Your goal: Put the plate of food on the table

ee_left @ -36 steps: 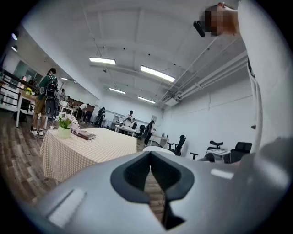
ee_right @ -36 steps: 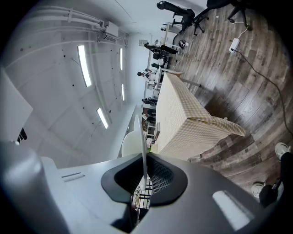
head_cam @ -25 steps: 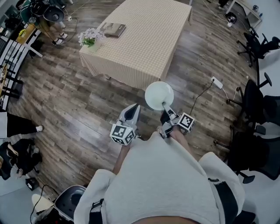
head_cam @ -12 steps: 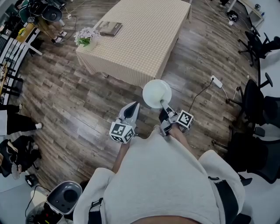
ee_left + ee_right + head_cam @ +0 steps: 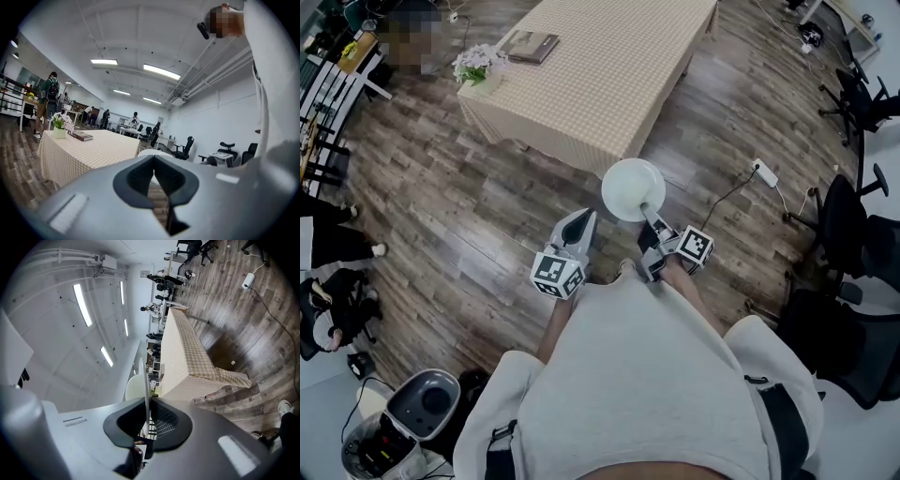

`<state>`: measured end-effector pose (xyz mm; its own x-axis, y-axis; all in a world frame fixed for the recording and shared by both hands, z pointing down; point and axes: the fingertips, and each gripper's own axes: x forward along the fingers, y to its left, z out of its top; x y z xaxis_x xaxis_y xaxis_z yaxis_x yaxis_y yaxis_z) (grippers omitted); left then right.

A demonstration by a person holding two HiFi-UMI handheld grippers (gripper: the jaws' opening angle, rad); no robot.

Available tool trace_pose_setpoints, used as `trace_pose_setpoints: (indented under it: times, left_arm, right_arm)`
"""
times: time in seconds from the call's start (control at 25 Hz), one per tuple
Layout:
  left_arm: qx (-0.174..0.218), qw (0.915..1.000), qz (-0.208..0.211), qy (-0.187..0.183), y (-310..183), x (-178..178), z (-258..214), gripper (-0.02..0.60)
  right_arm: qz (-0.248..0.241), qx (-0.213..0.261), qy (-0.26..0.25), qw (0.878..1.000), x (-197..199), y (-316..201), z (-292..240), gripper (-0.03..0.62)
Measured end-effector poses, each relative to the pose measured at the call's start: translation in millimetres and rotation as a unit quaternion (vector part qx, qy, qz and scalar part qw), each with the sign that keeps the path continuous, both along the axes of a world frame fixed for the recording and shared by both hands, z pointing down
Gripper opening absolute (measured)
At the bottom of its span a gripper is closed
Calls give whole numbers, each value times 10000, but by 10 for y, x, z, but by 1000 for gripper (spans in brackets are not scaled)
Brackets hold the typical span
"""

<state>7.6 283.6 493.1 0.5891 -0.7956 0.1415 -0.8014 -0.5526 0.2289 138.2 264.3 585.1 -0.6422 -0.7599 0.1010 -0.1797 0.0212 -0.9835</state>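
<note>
A white round plate (image 5: 633,187) hangs over the wooden floor just short of the near end of the table (image 5: 600,66), which has a checked cloth. My right gripper (image 5: 648,214) is shut on the plate's near rim. In the right gripper view the plate (image 5: 137,385) stands edge-on between the pads, with the table (image 5: 185,357) beyond it. Whether there is food on the plate does not show. To the plate's left, my left gripper (image 5: 579,221) is shut with nothing in it. The left gripper view looks past the left gripper (image 5: 153,161) at the table (image 5: 93,150).
A flower pot (image 5: 481,67) and a book (image 5: 530,45) sit at the table's left edge. A power strip (image 5: 764,173) with its cord lies on the floor at the right. Office chairs (image 5: 853,234) line the right side. A round appliance (image 5: 417,412) stands at lower left.
The person has stepped forward, so the table's near end now lies closer to the plate. The right gripper still holds the plate; the left gripper stays shut beside it.
</note>
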Motion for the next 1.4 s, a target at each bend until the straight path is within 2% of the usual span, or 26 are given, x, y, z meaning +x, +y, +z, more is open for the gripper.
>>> trace_pose_setpoints:
  times: [0.12, 0.32, 0.56, 0.8, 1.0, 1.24, 1.4]
  left_arm:
    - [0, 10000, -33, 14, -50, -10, 1, 9]
    - [-4, 9999, -83, 86, -136, -60, 12, 9]
    - [77, 9999, 27, 115, -279, 58, -13, 9]
    - [-13, 9998, 61, 168, -456, 51, 83, 9]
    - [-51, 9996, 97, 253, -868, -70, 172, 8]
    - [-122, 9989, 218, 392, -1558, -153, 259, 9]
    - [-217, 9985, 289, 414, -2057, -280, 303, 8]
  right_arm:
    - [-37, -106, 206, 9997, 36, -55, 62, 21]
    - [-57, -49, 164, 9998, -28, -148, 37, 21]
    - [-15, 10, 148, 9999, 36, -275, 0, 23]
    - [-22, 37, 209, 9998, 17, -445, 37, 23]
    - [3, -38, 276, 9996, -95, -808, 114, 25]
    - [5, 85, 332, 9994, -238, -1439, 118, 24]
    - [-3, -58, 430, 9991, -396, -1911, 182, 25]
